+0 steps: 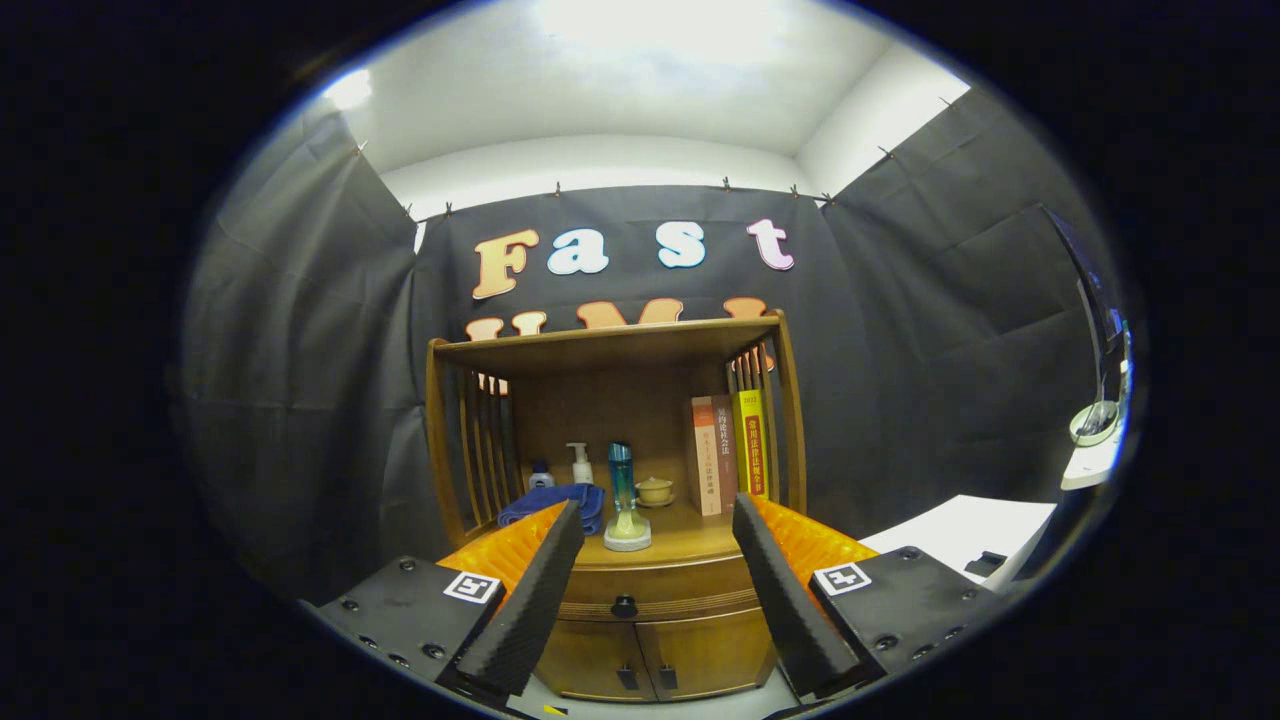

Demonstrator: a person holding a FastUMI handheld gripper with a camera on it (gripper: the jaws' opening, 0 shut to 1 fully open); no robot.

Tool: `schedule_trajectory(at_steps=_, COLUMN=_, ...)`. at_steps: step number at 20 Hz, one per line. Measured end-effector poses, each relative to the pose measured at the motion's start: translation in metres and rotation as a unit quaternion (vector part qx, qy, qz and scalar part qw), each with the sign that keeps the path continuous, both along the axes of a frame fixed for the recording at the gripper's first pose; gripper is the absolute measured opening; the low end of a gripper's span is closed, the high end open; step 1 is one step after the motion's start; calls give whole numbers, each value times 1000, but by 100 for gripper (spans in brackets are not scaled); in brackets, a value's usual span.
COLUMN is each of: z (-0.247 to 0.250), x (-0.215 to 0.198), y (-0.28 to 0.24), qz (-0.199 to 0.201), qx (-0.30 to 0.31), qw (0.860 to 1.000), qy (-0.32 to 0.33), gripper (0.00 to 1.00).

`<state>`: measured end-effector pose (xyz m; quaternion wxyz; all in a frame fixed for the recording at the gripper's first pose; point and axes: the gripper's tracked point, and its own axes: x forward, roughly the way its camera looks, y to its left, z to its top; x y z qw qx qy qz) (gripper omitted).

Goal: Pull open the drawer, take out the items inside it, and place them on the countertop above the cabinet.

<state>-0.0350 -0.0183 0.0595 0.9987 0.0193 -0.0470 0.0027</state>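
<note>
1. Spreading wide, the gripper holds nothing; its two fingers stand well apart, and the wooden cabinet is framed in the gap between them. That wide, level stance probably suits lining up on the cabinet front from a distance.

2. Beyond the fingertips, and a little below them, sits the drawer. It is shut flush with the cabinet front, and its dark round knob lies between the fingers, nearer the left one. The gripper is clear of it, not touching. Whatever is inside the drawer is hidden.

3. Below the drawer are two small doors, closed, with their handles side by side at the centre seam.

4. Above the drawer is the countertop, where a folded blue cloth, a tall blue bottle on a pale base, a pump bottle, a small dark-capped bottle and a little lidded bowl stand. Upright books lean against the right side, likely propped there to stay upright.

5. A shut drawer with goods on the countertop fits either a drawer yet to be emptied or one emptied and closed again.
</note>
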Motion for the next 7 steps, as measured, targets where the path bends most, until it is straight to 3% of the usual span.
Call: schedule_trajectory(at_steps=7, z=-8, x=2, y=20, qz=12, qx=-5, qw=1000, qy=5, gripper=98)
